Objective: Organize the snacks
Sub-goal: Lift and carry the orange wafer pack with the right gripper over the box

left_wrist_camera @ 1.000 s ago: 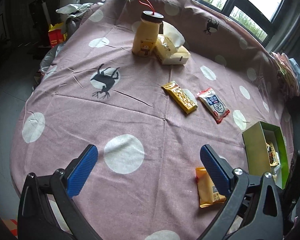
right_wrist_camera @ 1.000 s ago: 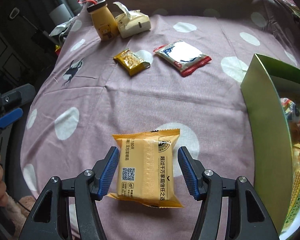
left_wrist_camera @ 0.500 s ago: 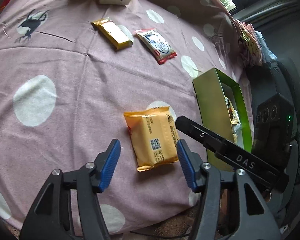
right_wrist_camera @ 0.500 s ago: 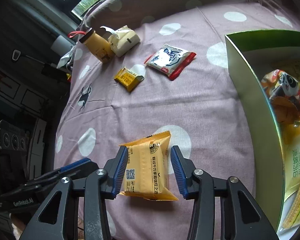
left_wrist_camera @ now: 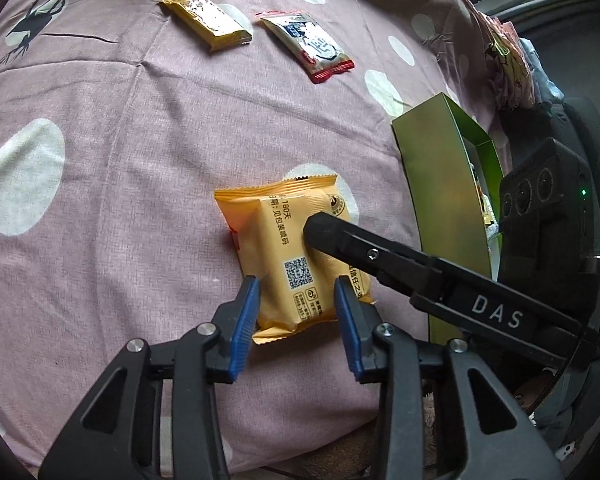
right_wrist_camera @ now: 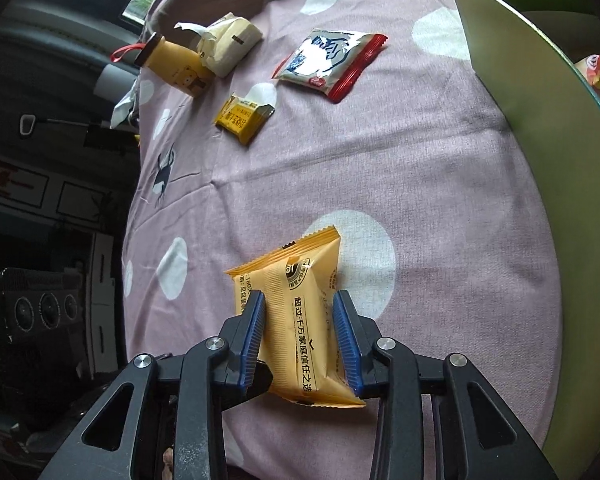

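An orange snack packet (left_wrist_camera: 284, 240) (right_wrist_camera: 300, 276) lies near the front edge of the pink dotted tablecloth (left_wrist_camera: 140, 160). Both grippers are at it. My left gripper (left_wrist_camera: 296, 320) has its closing blue pads against the packet's near end. My right gripper (right_wrist_camera: 300, 336) is also closing, its pads pressed on the packet's two long sides, and the packet bulges and tilts up between them. In the left wrist view one black finger of the right gripper (left_wrist_camera: 380, 256) crosses over the packet. The green box (left_wrist_camera: 440, 200) (right_wrist_camera: 540, 120) stands open just to the right, with snacks inside.
Farther back lie a gold bar packet (left_wrist_camera: 206, 20) (right_wrist_camera: 244, 118) and a white packet with red ends (left_wrist_camera: 308, 46) (right_wrist_camera: 328, 60). A yellow bottle (right_wrist_camera: 176, 68) and a tissue pack (right_wrist_camera: 228, 46) stand at the far edge. The table drops off on the left.
The left gripper swung from the table's middle down to the orange packet and narrowed from wide open around it. The right gripper rolled, lowered and narrowed onto the same packet.
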`<state>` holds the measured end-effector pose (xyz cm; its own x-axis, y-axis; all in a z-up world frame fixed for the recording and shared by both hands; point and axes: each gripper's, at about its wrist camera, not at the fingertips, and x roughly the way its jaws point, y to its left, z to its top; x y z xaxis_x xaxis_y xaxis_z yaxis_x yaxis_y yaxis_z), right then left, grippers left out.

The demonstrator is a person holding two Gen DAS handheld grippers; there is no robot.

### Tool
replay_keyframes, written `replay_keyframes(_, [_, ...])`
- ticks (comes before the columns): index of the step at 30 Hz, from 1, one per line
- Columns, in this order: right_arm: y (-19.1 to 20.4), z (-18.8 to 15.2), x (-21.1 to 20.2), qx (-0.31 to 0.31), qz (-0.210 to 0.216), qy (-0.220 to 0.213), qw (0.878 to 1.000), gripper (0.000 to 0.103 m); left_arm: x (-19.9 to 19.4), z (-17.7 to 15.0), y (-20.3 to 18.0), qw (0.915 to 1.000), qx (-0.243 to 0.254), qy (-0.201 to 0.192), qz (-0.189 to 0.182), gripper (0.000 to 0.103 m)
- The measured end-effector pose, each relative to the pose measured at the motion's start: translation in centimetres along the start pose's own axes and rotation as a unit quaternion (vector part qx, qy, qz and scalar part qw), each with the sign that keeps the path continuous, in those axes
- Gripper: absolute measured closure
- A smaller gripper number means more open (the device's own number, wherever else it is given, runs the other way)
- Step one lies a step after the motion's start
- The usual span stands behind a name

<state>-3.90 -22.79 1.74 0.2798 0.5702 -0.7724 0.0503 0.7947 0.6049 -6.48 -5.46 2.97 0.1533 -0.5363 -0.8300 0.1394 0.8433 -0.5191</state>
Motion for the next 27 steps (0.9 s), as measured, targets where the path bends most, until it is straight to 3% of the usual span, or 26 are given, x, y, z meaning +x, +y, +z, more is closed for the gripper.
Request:
replay_keyframes(8, [0.7, -0.2, -0.8, -0.013, 0.004, -0.015, 1.000, 0.065, -0.7, -0.5, -1.5, 0.9995, 0.030, -0.012, 0.006, 0.065])
replay_keyframes(13, [2.2, -0.6, -3.4, -0.037, 0.001, -0.058, 0.998, 0.065, -2.9, -0.9, -3.5, 0.9956, 0.065, -0.068, 0.007, 0.065])
replay_keyframes(21, [4.1, -1.6, -8.8, -0.072, 0.000, -0.145, 0.987, 0.065, -6.0, -2.3, -8.0, 0.9784, 0.142, -0.150, 0.014, 0.063])
replay_keyframes(27, [3.9, -2.4, -13.1, -0.080, -0.004, -0.208, 0.975, 0.065, -7.3, -3.3, -11.8, 0.9596, 0.200, -0.198, 0.005, 0.062])
